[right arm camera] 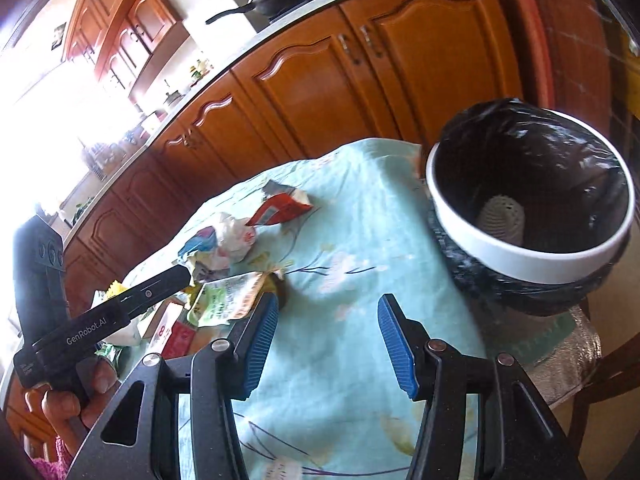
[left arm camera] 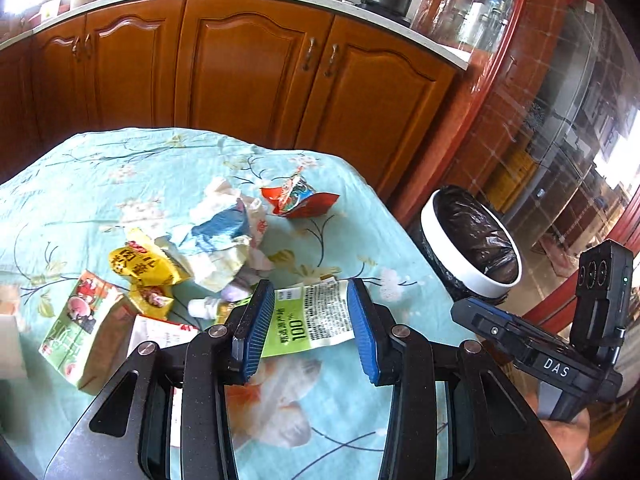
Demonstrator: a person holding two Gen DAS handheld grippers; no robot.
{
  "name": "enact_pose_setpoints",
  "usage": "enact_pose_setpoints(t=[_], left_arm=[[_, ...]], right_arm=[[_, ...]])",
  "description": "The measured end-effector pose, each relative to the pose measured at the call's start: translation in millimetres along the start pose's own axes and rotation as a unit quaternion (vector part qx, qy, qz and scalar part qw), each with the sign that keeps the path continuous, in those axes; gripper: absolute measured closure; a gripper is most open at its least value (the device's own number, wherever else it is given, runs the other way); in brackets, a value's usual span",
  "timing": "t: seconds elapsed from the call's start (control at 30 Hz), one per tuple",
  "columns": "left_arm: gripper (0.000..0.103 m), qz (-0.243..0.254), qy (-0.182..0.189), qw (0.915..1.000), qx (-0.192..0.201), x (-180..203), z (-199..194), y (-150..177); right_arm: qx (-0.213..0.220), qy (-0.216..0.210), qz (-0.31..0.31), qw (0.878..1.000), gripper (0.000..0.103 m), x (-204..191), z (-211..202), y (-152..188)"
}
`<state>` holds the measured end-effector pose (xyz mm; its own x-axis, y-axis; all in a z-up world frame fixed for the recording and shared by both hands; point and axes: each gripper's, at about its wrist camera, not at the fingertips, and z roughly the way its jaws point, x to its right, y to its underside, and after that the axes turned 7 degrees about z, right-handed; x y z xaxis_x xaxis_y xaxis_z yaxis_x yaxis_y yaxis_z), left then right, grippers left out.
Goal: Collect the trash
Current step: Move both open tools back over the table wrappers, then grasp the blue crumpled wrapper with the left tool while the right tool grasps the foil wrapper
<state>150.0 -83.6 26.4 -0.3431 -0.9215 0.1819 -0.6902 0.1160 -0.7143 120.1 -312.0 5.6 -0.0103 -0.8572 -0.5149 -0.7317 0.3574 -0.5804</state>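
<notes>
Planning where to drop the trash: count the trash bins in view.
1: the black-lined bin with a white rim stands just beyond the right-hand edge of the table. Other bins may be out of frame.

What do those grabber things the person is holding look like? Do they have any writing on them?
Both are black, with two fingers ending in blue ribbed pads and round silver screws at the joints. The left gripper says "GenRobot.AI" in white on its side. The right gripper says "DAS" and has a small green light on its black camera block. Something pink and knitted, maybe a sleeve, shows near the left hand.
</notes>
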Motion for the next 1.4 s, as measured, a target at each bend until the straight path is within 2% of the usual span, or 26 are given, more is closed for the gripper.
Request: enact_pose_setpoints(t=[0.23, 0.47, 0.53, 0.87, 1.2, 1.3, 1.4], left_arm=[[0.066, -0.016, -0.018, 0.9997, 0.006, -30, -11, 1], [0.064, -0.009, -0.029, 0.9995, 0.002, -44, -9, -11], [0.058, -0.004, -0.032, 0.9995, -0.004, -46, -4, -14], [0.058, 0.014, -0.035, 0.9985, -0.038, -57, 24, -28], [0.058, 0.02, -0.023, 0.9973, -0.067, -64, 45, -32], [0.06, 0.032, -0.021, 0.9968, -0.07, -62, 49, -29], [0.061, 0.042, -0.021, 0.9964, -0.071, -61, 51, -26]], right_arm=[[-0.009, -0.009, -0.016, 1.0, 0.049, -26, 20, 1], [-0.006, -0.012, -0.032, 0.999, 0.049, -45, 38, -15], [-0.004, -0.016, -0.038, 0.999, 0.049, -50, 41, -21], [0.003, -0.012, -0.062, 0.998, 0.049, -67, 73, -52], [-0.022, 0.007, -0.086, 0.996, 0.051, -82, 132, -77], [-0.031, 0.021, -0.107, 0.994, 0.056, -89, 149, -79], [-0.048, 0.038, -0.129, 0.99, 0.07, -90, 162, -77]])
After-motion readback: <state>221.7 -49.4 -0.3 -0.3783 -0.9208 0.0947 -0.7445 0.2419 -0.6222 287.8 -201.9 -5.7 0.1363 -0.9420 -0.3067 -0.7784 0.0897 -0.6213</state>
